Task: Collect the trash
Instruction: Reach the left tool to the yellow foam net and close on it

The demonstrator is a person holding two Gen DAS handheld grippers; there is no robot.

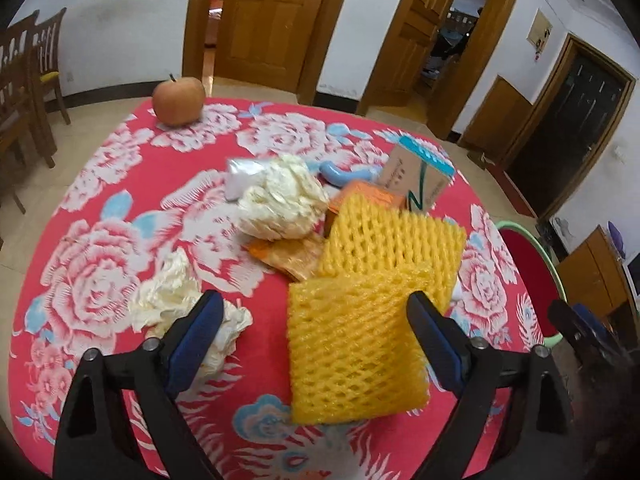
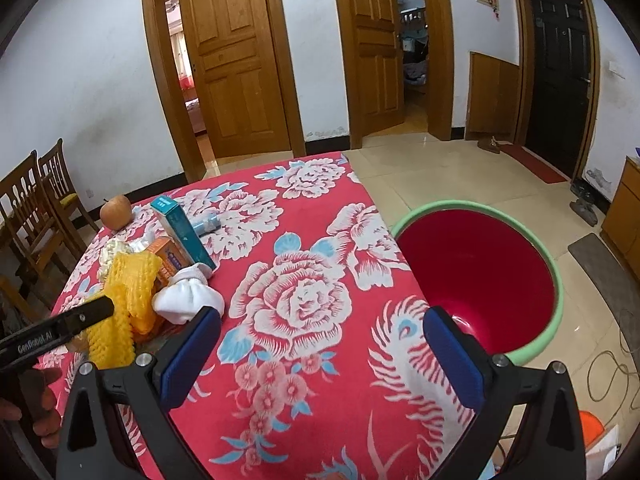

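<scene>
A pile of trash lies on the red floral tablecloth (image 1: 120, 184). Nearest is a yellow foam fruit net (image 1: 352, 344), and my left gripper (image 1: 316, 312) stands open around it without pressing it. A second yellow net (image 1: 392, 240) lies just behind. Crumpled cream paper (image 1: 168, 296) sits by the left finger, another cream wad (image 1: 280, 200) farther back. Orange wrappers (image 1: 292, 256), a cardboard box with a teal top (image 1: 416, 176) and a white packet (image 1: 240, 176) lie beyond. My right gripper (image 2: 322, 320) is open over bare cloth, to the right of a white wad (image 2: 188, 296).
A red bin with a green rim (image 2: 476, 280) stands on the floor beside the table's right edge. An apple (image 1: 178, 100) rests at the table's far left. Wooden chairs (image 2: 36, 208) stand to the left. A cable (image 2: 612, 376) lies on the tiled floor.
</scene>
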